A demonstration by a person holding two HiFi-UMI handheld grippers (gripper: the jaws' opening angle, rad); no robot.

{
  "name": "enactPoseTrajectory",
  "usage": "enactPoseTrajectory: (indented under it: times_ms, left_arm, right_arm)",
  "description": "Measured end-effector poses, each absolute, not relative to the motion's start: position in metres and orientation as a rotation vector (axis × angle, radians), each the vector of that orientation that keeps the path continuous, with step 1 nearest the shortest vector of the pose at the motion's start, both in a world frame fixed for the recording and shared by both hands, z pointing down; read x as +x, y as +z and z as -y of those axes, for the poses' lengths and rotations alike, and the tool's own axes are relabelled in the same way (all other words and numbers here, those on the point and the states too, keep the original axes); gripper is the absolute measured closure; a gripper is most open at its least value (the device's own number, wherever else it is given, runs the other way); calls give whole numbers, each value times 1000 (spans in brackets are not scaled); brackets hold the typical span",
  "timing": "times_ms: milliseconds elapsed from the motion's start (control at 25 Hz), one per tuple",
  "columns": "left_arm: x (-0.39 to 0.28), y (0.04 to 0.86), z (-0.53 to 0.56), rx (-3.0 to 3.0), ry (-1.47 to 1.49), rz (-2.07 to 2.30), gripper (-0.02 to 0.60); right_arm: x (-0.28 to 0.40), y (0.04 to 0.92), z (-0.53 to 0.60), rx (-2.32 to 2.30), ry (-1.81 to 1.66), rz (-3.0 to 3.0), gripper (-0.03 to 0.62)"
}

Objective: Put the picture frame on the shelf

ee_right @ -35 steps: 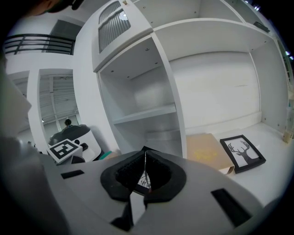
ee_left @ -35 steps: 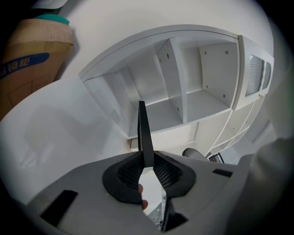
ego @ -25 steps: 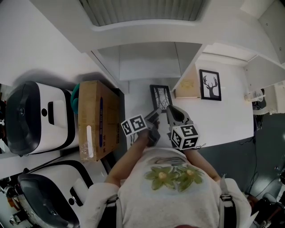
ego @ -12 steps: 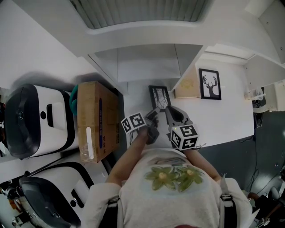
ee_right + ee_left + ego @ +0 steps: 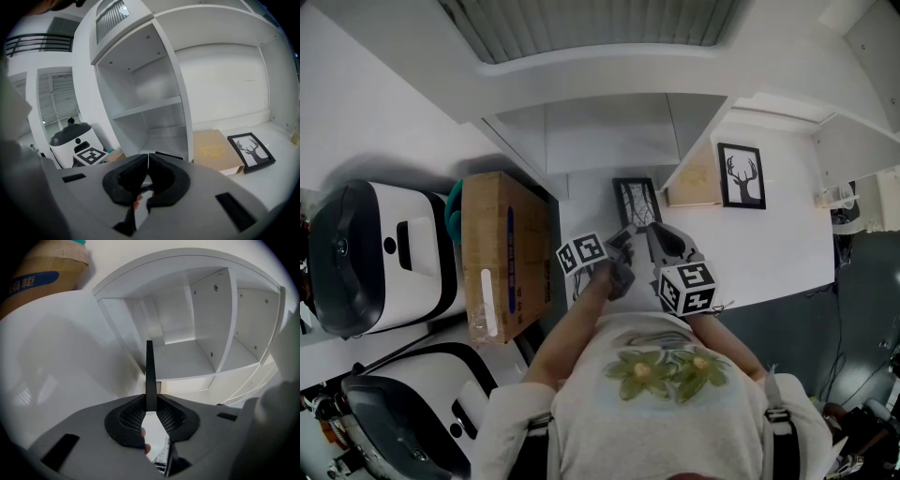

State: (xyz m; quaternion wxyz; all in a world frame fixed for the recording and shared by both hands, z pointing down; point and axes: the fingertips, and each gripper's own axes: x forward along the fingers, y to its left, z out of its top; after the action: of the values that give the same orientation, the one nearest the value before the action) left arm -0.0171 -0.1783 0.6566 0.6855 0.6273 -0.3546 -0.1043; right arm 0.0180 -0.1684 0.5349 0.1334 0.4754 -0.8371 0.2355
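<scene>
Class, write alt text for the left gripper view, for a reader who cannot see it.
The left gripper clamps a thin black picture frame in its dark jaws, seen edge-on and upright, in front of a white shelf unit with open compartments. A brown cardboard box shows at the upper left.

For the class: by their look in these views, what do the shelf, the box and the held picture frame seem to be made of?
Shelf: probably laminated board, shown by its smooth matte white panels and visible screw heads.
Box: cardboard, with a dull brown surface and a printed blue band.
Picture frame: thin matte black moulding; whether it is wood or plastic cannot be told.
</scene>
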Motion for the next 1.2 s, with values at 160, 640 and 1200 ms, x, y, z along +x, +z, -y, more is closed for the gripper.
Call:
enactPoseTrajectory:
  times_ms: [160, 640, 1200]
  left_arm:
    - [-15, 664, 182, 1357, -244, 789, 494]
    - [-16, 676, 198, 1343, -234, 792, 494]
    - [-18, 691, 209, 1293, -255, 801, 492]
  right_arm:
    - [19, 538, 168, 1377, 689, 2419, 562]
    - [20, 545, 170, 1372, 694, 2400, 562]
    - [23, 551, 169, 1374, 708, 2382, 562]
